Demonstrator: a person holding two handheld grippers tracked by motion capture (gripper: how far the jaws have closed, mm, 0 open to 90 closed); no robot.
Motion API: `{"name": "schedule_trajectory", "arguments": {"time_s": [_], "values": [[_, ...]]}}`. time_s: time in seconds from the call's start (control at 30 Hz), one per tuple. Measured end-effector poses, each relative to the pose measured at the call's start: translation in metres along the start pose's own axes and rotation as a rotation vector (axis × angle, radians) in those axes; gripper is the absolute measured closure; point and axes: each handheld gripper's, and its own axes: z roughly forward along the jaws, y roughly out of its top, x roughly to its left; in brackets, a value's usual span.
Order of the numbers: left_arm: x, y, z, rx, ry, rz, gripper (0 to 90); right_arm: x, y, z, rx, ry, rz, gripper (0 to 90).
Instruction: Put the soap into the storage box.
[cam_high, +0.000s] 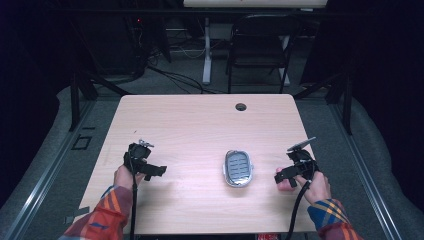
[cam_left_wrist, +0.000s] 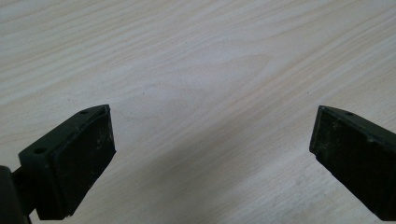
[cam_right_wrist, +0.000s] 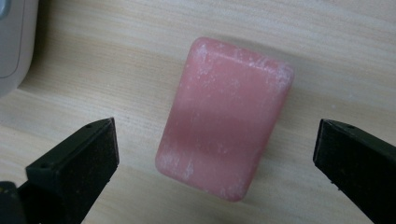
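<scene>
The left tool sits at about 8 o'clock on the bench, its jaws spread wide with nothing between them — in the left gripper view only bare wood grain lies under the left tool. The left hand behind it is partly covered by the tool body, and the plaid sleeve is cut off at the bottom edge.

Toward 6 o'clock from the bench's centre lies a grey soap dish with a slotted inner tray; whether anything rests in it is hard to make out from the high view. In the right gripper view a pale corner of the dish is cut off at the upper left.

At about 4 o'clock the right tool hangs low over the bench, held by the right hand. Its jaws stand wide apart and grip nothing. Between and just beyond the right tool lies a pink soap bar, flat on the wood, scuffed white at its edges, apart from the dish. From above the bar is mostly hidden under the tool — only a pink sliver shows.

Beyond the bench, at 12 o'clock, a dark chair stands in dim floor space.
</scene>
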Motion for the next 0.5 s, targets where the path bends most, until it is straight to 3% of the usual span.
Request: {"name": "schedule_trajectory", "arguments": {"time_s": [0.17, 0.2, 0.4, 0.5], "values": [[0.000, 0.000, 0.001, 0.002, -0.001, 0.000, 0.1, 0.000, 0.007, 0.003, 0.042, -0.013, -0.001, 0.0], [0.000, 0.000, 0.000, 0.000, -0.007, -0.001, 0.1, 0.002, 0.008, 0.003, 0.049, -0.013, 0.020, 0.0], [-0.001, 0.000, 0.000, -0.003, -0.011, -0.004, 0.1, 0.006, 0.016, 0.011, 0.084, -0.041, 0.004, 0.0], [-0.001, 0.000, 0.000, -0.002, -0.011, 0.000, 0.1, 0.008, 0.018, 0.014, 0.077, -0.041, 0.013, 0.0]]}}
